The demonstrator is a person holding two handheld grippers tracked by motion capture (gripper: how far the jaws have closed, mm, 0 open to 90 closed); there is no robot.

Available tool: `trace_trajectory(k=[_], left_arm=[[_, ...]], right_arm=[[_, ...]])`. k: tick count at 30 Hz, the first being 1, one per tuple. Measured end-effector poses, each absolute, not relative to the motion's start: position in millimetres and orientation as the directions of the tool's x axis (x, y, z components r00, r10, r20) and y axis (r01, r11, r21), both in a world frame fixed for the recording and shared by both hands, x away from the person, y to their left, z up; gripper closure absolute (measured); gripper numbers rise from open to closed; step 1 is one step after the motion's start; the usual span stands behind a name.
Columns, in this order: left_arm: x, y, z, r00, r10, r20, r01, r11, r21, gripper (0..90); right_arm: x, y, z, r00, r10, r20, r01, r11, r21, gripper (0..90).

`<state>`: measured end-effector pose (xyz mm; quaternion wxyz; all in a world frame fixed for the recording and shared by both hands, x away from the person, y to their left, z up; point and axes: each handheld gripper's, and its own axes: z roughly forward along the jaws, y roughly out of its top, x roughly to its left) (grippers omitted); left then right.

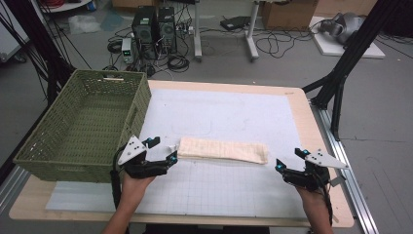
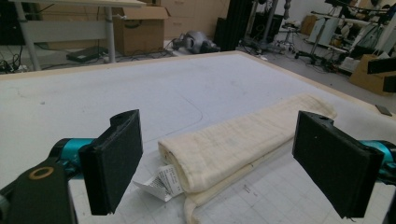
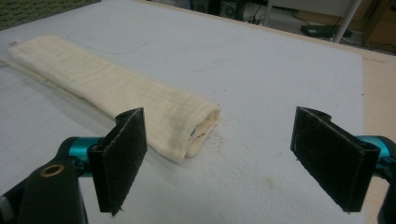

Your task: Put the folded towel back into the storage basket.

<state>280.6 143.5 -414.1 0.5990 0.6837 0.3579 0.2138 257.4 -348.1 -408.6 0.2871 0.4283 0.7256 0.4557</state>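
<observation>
A cream towel (image 1: 223, 150), folded into a long narrow roll, lies on the white mat of the bench (image 1: 234, 109), just right of the green basket (image 1: 85, 124), which looks empty. Judging by this, folding seems done and stowing may remain. The left hand-held gripper (image 1: 163, 149) stands wide at the towel's left end, the right hand-held gripper (image 1: 288, 160) wide just beyond its right end; neither holds anything. A small white label (image 2: 161, 183) at the towel's end carries print too small to read.

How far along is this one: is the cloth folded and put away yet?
Folding looks done: the cream cloth lies as a long folded strip on the white mat. Both the left gripper and right gripper are open at its ends, holding nothing. The green woven basket looks empty.
</observation>
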Motion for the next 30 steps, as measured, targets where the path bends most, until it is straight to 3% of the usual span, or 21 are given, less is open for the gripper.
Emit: trace_trajectory(k=[30], left_arm=[[288.7, 137.1, -415.8, 0.667, 0.734, -0.129, 0.24, -0.047, 0.97, 17.1]], right_arm=[[251.6, -347.9, -409.0, -0.472, 0.881, -0.032, 0.365, 0.229, 0.902, 18.0]])
